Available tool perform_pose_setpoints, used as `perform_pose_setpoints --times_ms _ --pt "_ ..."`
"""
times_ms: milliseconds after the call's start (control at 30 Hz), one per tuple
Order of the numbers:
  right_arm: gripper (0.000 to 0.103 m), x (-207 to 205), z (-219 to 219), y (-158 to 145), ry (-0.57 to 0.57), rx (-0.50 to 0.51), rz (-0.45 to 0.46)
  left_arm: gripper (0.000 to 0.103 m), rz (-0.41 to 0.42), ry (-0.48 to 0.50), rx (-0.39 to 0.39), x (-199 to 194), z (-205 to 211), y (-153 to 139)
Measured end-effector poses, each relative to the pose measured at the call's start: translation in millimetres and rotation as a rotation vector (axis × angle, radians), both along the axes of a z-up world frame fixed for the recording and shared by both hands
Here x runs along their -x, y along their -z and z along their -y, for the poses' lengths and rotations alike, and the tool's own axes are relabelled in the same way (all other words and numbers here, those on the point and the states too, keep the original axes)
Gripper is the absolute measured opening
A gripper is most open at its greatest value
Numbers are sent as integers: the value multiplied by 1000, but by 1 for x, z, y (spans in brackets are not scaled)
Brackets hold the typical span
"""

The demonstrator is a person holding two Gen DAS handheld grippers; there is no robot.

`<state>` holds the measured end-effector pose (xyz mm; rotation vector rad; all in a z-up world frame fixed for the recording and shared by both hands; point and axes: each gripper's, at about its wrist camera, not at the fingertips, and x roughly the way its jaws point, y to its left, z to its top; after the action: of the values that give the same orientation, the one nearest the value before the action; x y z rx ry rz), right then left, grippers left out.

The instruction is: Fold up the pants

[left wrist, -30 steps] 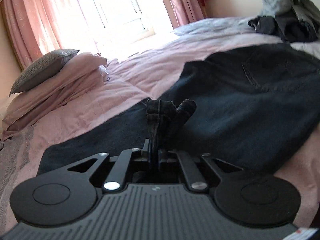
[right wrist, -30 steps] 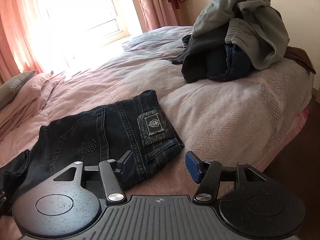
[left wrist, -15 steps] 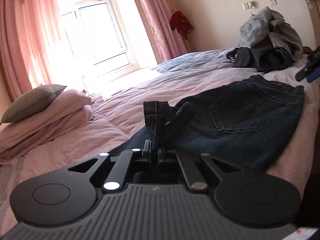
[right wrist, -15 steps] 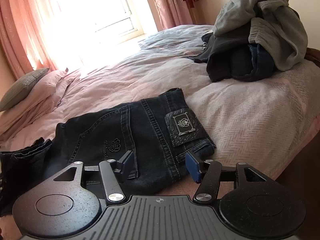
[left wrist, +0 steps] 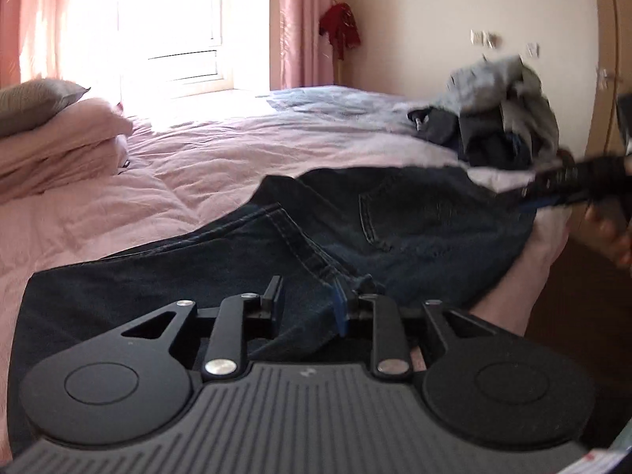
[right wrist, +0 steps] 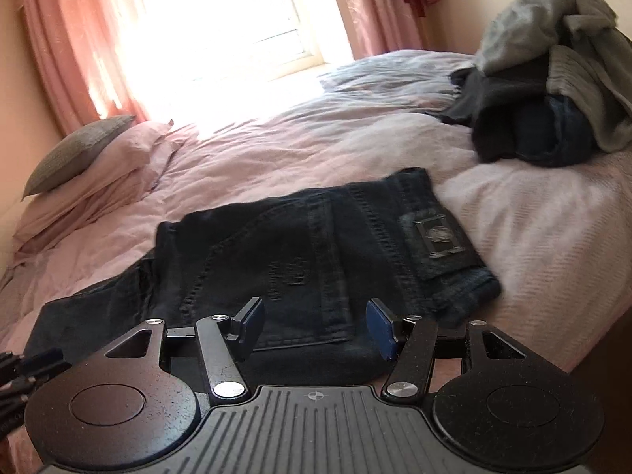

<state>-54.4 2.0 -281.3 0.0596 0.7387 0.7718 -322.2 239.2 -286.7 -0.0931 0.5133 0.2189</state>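
Dark denim pants (left wrist: 355, 237), half-folded on the pink bed (left wrist: 189, 181).
My left hand-held gripper (left wrist: 308, 308) is opening off the fold; right hand-held gripper (right wrist: 314, 322) gapes empty (a loose leg could slide and undo it).

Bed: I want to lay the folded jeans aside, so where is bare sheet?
Free: the pink sheet between the pillows and the jeans, and the pale patch between jeans and clothes pile. The far right corner under that pile is crowded.
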Motion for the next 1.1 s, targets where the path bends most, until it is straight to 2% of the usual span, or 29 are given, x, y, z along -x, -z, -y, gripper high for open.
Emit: perform_pose_setpoints --times_ms 67,133,300,367,400,467,533,600,667,800,867,933,967,1000,1033,1067,1100 --pt "54 14 -27 0 -110 -16 16 23 19 -83 38 16 -23 -13" --pt "53 31 -56 1 -204 -24 40 23 -2 -181 55 25 -48 -11" --pt "41 77 -118 8 -410 -57 136 20 -135 -413 67 44 -93 27" --pt "38 90 -135 18 -465 -42 168 21 -136 -456 97 55 -104 43" --pt "37 95 -143 27 -491 2 172 21 -122 -462 124 58 -109 48" --pt "36 97 -158 53 -509 145 125 18 -105 -478 178 66 -116 48" --pt "36 98 -155 58 -516 139 131 14 -117 -493 202 69 -123 40" --pt "36 94 -154 48 -536 147 117 15 -89 -503 219 73 -132 25" --pt "36 84 -152 33 -522 107 120 15 -67 -500 209 71 -144 9" --pt "36 56 -172 11 -454 53 229 15 -59 -457 148 39 -171 -4" --pt "33 42 -191 11 -441 35 276 15 -63 -449 165 17 -189 3" --pt "26 31 -214 18 -450 64 297 15 -83 -447 186 -5 -207 17" --pt "25 26 -225 24 -453 77 299 15 -101 -459 186 -15 -213 27" --pt "25 21 -236 33 -457 98 291 15 -126 -470 193 -22 -219 38" --pt "25 13 -249 45 -455 159 266 15 -144 -477 209 -25 -224 49" --pt "25 8 -259 59 -449 227 236 15 -143 -484 226 -24 -226 56" --pt "25 5 -260 65 -446 242 220 15 -132 -488 236 -20 -226 55"
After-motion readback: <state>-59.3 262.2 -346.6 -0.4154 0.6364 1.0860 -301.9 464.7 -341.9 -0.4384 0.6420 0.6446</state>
